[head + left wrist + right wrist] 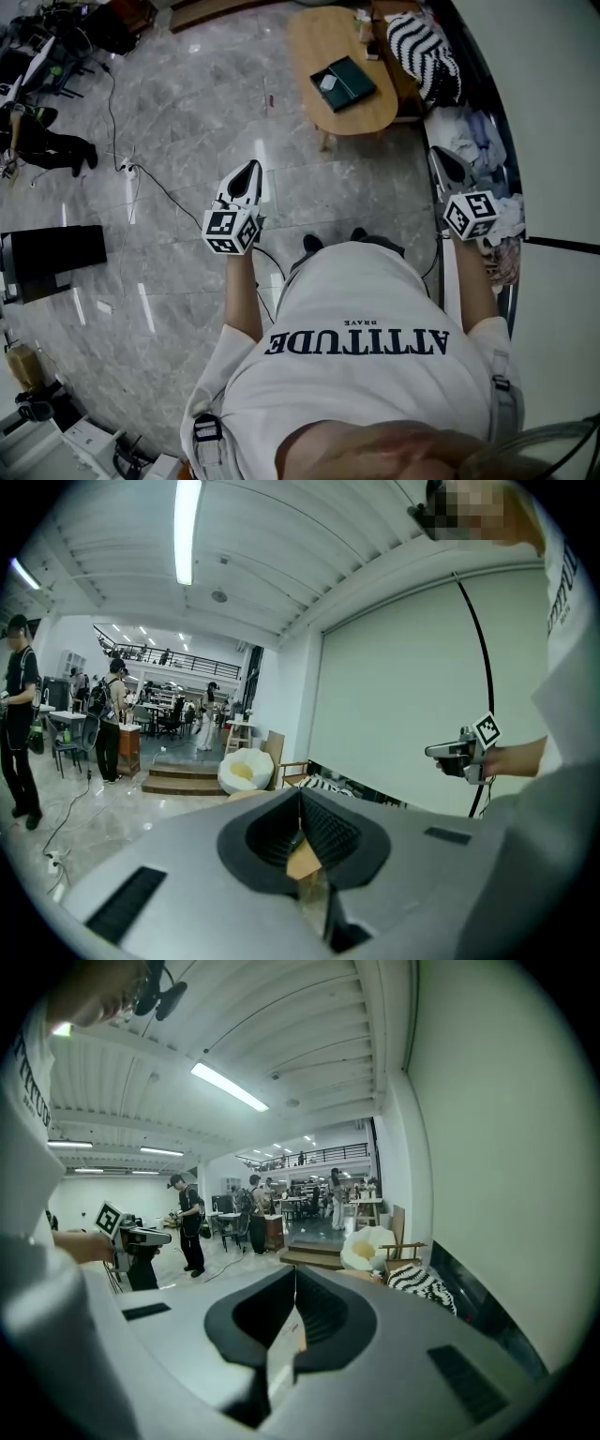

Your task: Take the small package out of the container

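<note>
On the oval wooden table [323, 42], at the far side of the room from the person, a small pale package [328, 82] lies in a flat dark-green container [352, 86], toward its left end. The container sits at a slant near the middle of the tabletop. Just right of the table is a black-and-white striped cushion [422, 47].

Both grippers are well short of the table and touch nothing. The left gripper [251, 169] has its jaws pressed fully together; its own view shows the ribbed pads [323, 832] meeting along one line with nothing caught between them. The right gripper [448, 161] is closed just as tightly, the two jaws meeting edge to edge in the right gripper view, and it is empty too.

The person stands on the grey marble floor [187, 103] in a white T-shirt [366, 375], elbows bent and both bare forearms held forward. The grippers are roughly level and well apart, one on each side of the body, their tips aimed ahead toward the table. Each gripper's camera sees the other one out to its side, in profile. A thin cable [155, 183] trails across the floor left of the left gripper, and a heap of cloth [473, 131] lies by the wall beside the right one.
</note>
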Tool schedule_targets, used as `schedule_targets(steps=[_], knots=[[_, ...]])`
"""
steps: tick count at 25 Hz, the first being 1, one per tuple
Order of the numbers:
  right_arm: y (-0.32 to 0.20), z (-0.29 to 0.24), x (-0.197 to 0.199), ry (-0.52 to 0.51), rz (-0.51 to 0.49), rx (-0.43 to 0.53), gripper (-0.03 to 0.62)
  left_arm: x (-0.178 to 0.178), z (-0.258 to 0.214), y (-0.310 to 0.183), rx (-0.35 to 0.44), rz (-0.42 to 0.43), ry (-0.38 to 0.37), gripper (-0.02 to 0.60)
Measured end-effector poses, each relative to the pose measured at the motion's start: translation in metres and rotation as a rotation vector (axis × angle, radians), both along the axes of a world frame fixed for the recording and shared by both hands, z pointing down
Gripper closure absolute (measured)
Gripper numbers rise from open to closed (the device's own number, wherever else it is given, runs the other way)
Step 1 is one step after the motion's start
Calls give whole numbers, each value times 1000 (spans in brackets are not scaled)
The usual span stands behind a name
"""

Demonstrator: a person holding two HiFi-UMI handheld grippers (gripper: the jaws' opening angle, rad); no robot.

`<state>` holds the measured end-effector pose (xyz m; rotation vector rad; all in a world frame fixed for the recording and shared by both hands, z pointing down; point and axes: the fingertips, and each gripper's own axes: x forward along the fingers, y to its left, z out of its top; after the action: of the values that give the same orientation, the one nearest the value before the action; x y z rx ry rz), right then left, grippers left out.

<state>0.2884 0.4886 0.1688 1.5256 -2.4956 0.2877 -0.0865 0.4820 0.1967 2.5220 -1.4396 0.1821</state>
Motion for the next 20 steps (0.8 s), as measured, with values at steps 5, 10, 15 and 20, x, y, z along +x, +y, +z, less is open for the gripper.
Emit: schedule_targets(steps=[5, 10, 15, 20], knots=[[3, 1, -13, 9, 10, -6, 572, -13, 3, -1, -6, 12, 4, 558], [6, 3, -26, 17, 24, -9, 572, -25, 7, -3, -5, 27, 12, 558], [10, 6, -45, 16, 41, -13, 572, -42, 11, 0, -6, 42, 14, 558], [13, 10, -67, 16, 45, -19, 572, -62, 15, 1, -13, 51, 14, 558]])
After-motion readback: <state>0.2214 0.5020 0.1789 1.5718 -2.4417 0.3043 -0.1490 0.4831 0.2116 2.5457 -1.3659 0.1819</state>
